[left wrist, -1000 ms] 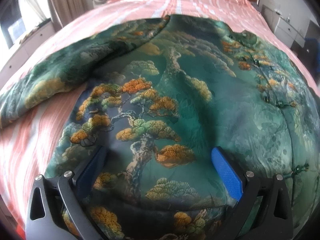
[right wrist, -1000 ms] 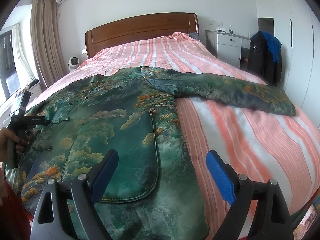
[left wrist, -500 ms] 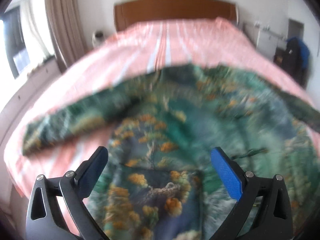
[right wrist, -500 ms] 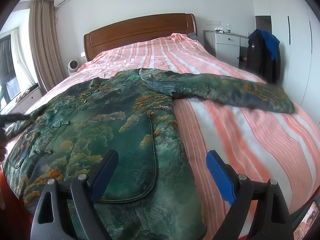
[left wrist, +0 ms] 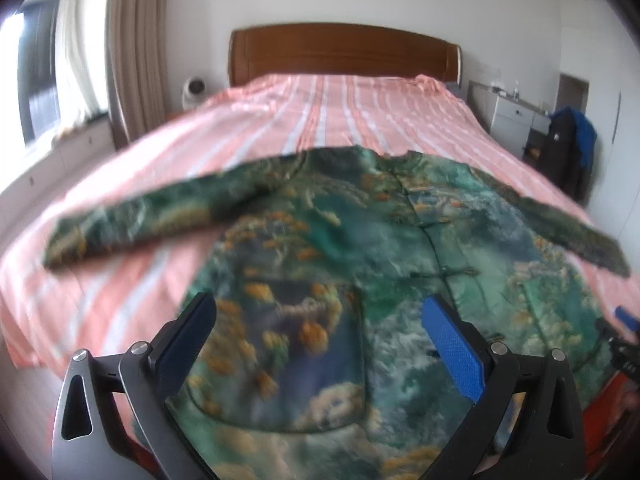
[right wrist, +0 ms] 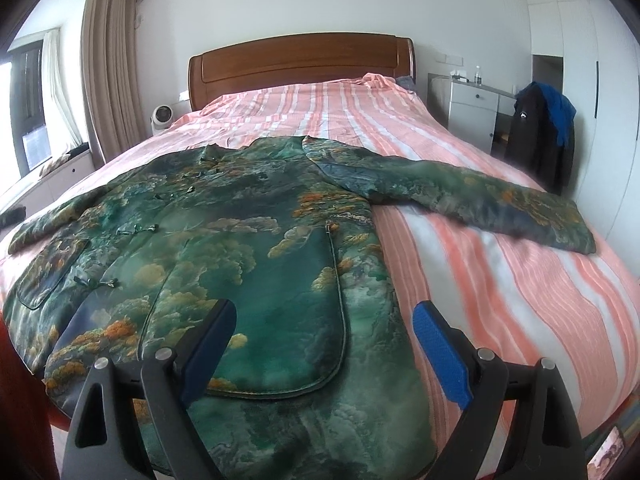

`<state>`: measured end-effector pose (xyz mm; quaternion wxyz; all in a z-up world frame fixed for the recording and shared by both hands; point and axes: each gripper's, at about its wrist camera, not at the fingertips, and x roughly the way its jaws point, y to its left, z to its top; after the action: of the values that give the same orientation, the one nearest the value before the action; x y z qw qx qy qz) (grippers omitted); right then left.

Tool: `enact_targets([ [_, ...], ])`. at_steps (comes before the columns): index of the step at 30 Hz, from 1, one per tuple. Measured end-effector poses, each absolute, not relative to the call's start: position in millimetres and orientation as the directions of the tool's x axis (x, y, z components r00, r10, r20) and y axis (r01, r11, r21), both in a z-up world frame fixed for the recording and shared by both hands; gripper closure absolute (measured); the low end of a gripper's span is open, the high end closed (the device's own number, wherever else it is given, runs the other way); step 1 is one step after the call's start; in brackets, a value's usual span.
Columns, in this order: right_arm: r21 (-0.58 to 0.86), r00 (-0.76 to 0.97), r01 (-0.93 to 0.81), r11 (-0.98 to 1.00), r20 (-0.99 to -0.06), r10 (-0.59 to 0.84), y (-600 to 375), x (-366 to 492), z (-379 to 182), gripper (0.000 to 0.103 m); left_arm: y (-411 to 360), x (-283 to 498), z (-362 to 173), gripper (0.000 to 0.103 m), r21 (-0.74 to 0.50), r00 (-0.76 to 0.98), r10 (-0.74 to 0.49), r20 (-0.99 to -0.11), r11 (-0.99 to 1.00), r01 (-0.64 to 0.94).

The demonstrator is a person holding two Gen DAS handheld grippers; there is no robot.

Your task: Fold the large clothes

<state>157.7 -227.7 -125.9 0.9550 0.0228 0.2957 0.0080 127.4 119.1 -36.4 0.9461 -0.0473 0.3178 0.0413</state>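
— Pink-and-white striped bedding [right wrist: 500,280] runs all the way back to that brown wooden headboard [right wrist: 300,60], and the big green jacket with the pine-and-cloud print, satin by the look of it, [right wrist: 248,248] lies spread face up straight ahead of both tools, its hem hanging toward them over the foot of the bed.

— Are the tools gripping anything?

— No. The left tool [left wrist: 320,344] has its blue pads wide apart over the patch pocket [left wrist: 288,352], and the right tool [right wrist: 324,340] is just as wide apart above the other pocket [right wrist: 296,308]. Nothing is between the pads of either.

— So what worries you?

— That cloth looks slick and padded. I'd guess a pinch taken only on the top layer would lift the front panel and leave the back behind, so the fold comes out crooked. The knot buttons [right wrist: 108,282] just ahead and to the left of the right tool could also catch a pad.

— And the sleeves?

— The sleeve far ahead and to the right of the right tool [right wrist: 480,200] stretches well out across the bedding. Reaching for it from here, the hem may slide off the bed's edge, since so much already hangs down.

— Anything unclear?

— The left view is blurred, so I can't judge how flat that side lies.
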Motion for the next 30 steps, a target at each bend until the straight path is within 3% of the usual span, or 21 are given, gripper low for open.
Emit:
enact_targets([
  [4,0.098,0.817,0.025,0.995,-0.575,0.036,-239,157,-123,0.014,129,122,-25,0.000,-0.119,0.818,0.037,-0.574,0.985,-0.128],
  [9,0.235,0.783,0.052,0.971,-0.613,0.106,-277,178,-118,0.014,137,110,-25,0.000,-0.071,0.832,0.074,-0.550,0.988,-0.134],
  [13,0.378,0.801,0.197,0.904,-0.595,0.074,-364,203,-105,0.014,143,102,-33,0.000,-0.044,0.827,0.112,-0.550,0.986,-0.163],
  [19,0.661,0.787,0.501,0.558,-0.616,0.023,-517,215,-157,0.017,153,104,-41,0.000,-0.076,0.813,0.135,-0.567,0.974,-0.215],
  [24,0.771,0.835,0.522,0.364,-0.549,-0.034,-568,220,-182,0.024,143,114,-50,0.000,-0.033,0.794,0.155,-0.588,0.976,-0.216],
  [26,0.776,0.840,0.514,0.366,-0.542,-0.030,-577,235,-183,0.036,141,117,-56,0.000,-0.025,0.783,0.159,-0.601,0.976,-0.217],
  [28,0.746,0.814,0.549,0.376,-0.579,-0.041,-583,248,-187,0.075,140,119,-60,0.000,-0.018,0.773,0.164,-0.613,0.975,-0.222],
  [30,0.704,0.781,0.596,0.385,-0.620,-0.075,-584,255,-185,0.082,142,118,-62,0.000,-0.020,0.771,0.166,-0.614,0.974,-0.226],
])
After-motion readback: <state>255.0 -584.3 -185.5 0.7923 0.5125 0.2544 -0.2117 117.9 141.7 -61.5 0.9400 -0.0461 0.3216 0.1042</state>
